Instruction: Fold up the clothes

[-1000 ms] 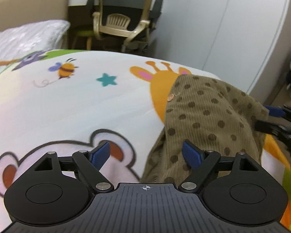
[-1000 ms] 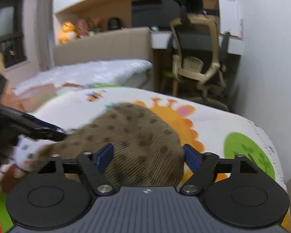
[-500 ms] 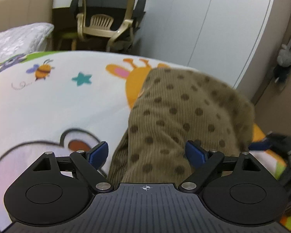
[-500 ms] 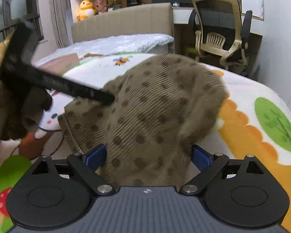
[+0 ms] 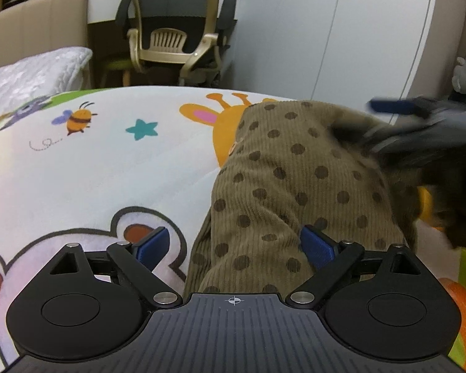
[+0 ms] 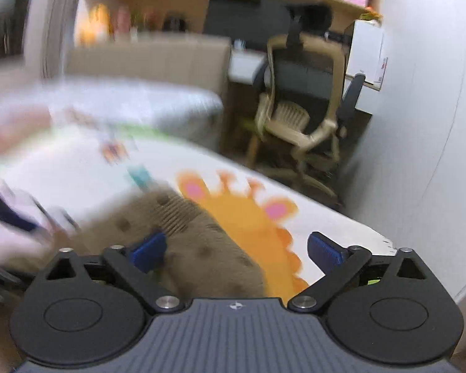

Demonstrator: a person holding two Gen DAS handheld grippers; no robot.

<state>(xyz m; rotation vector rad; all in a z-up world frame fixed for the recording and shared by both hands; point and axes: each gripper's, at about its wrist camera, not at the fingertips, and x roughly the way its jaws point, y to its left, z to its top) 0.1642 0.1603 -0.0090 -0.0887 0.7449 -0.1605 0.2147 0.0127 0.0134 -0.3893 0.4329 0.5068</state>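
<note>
A brown corduroy garment with dark polka dots (image 5: pixel 289 174) lies bunched on a cartoon-print blanket (image 5: pixel 108 161). My left gripper (image 5: pixel 236 247) is open just in front of the garment's near edge, with cloth lying between its blue pads, not pinched. The right gripper (image 5: pixel 419 124) shows in the left wrist view as a blurred dark shape at the garment's far right. In the blurred right wrist view the right gripper (image 6: pixel 237 248) is open, and the garment (image 6: pixel 183 233) lies low beside its left pad (image 6: pixel 147 248).
A beige office chair (image 5: pixel 174 34) stands at a desk beyond the blanket. A bed with white bedding (image 5: pixel 31 74) is at the left. White wardrobe doors (image 5: pixel 341 31) run along the right, and a plush toy (image 5: pixel 464 76) hangs near them.
The right gripper has swung fast up and away over the garment, blurring its view; the garment now sits lower and left in it. The left gripper stays open at the near edge.
</note>
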